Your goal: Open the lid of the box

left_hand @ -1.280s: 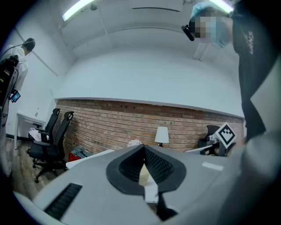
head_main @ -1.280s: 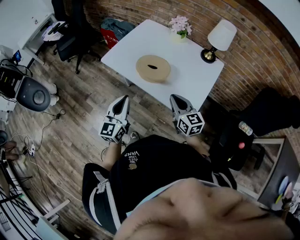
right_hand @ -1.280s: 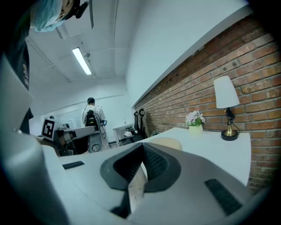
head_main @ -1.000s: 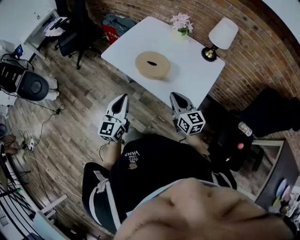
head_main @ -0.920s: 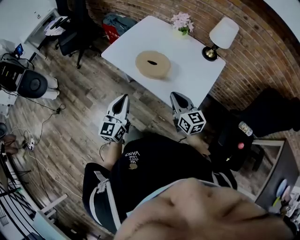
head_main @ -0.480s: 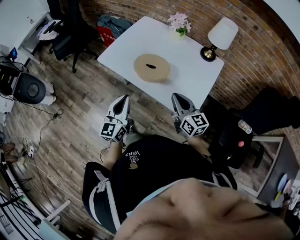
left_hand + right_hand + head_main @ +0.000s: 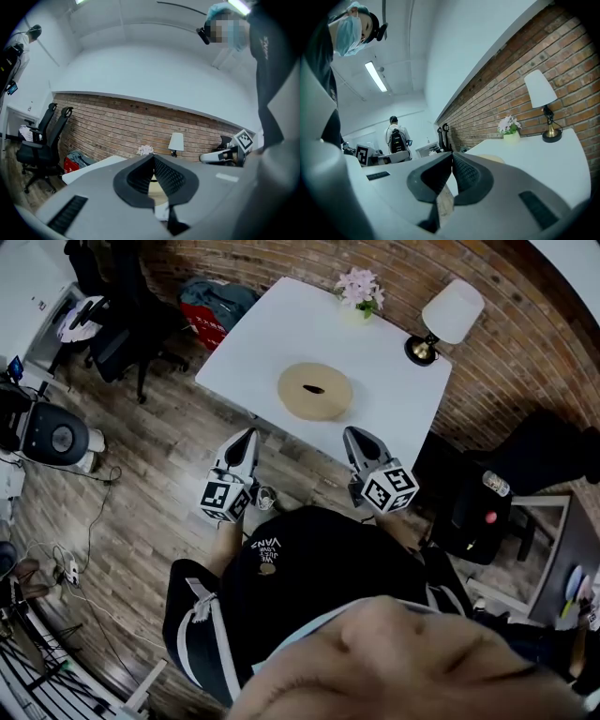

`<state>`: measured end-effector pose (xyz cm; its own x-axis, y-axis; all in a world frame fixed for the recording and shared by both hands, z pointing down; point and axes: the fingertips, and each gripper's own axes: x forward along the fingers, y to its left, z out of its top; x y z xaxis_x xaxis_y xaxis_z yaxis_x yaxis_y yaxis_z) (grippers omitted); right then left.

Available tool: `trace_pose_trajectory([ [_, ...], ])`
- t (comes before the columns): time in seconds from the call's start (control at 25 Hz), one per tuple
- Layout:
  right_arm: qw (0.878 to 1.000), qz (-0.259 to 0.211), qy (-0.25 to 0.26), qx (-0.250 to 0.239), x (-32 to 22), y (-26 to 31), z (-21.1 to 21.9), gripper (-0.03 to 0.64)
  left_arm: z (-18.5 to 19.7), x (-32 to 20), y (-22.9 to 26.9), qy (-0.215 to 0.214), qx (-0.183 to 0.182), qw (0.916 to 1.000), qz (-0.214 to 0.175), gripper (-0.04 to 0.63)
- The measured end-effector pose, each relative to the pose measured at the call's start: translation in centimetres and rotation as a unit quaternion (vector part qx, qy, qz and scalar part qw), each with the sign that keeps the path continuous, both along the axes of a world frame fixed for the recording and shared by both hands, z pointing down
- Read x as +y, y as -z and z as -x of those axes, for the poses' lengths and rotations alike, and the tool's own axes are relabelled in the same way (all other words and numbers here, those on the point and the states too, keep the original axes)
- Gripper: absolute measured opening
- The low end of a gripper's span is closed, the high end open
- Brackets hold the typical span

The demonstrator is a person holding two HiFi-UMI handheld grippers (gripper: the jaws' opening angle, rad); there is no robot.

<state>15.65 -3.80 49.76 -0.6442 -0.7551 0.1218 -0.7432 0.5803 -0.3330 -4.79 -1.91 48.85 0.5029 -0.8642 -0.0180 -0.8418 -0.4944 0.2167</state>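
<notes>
On the white tabletop (image 7: pixel 272 329), toward its middle, sits the round tan box (image 7: pixel 315 401), flat and low, with a dark oval slot (image 7: pixel 315 388) in the centre of its lid (image 7: pixel 296 388). Flowers (image 7: pixel 360 289) and a lamp (image 7: pixel 450 315) stand at the far edge, well apart from it. Both claws hang near the person (image 7: pixel 309 577), over the wooden floor (image 7: pixel 159 474) and short of the tabletop. The left claw (image 7: pixel 247 437) is closed tight with nothing in it. The right claw (image 7: pixel 354 435) is the same, pads together and empty. The box looks like thin wood, so it is probably stiff, light and apt to slide on the smooth top. A sensible hold would be the lid's rim, pinched at one side, while the other claw steadies the base. The slot may also give purchase. Where lid meets base is too small to tell.
</notes>
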Motion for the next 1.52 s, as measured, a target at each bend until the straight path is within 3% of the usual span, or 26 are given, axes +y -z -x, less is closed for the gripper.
trace_pose_trajectory([
  [0.72,0.994,0.003,-0.112,0.000,-5.1,-0.9,7.1,0.003,7.0,-8.7,-2.4,-0.117,-0.027,0.9925,0.021,0.009],
  [1.12,0.987,0.004,-0.160,0.014,-6.1,-1.5,7.7,0.005,7.4,-11.2,-5.5,-0.188,-0.038,0.9799,0.054,0.011],
  [1.36,0.989,0.015,-0.144,0.025,-7.4,-2.4,7.2,0.005,5.7,-12.5,-7.7,-0.208,-0.052,0.9737,0.076,0.011],
  [1.52,0.992,0.025,-0.109,0.051,-8.8,-3.1,7.3,0.006,4.4,-13.1,-9.4,-0.224,-0.087,0.9680,0.072,0.011],
])
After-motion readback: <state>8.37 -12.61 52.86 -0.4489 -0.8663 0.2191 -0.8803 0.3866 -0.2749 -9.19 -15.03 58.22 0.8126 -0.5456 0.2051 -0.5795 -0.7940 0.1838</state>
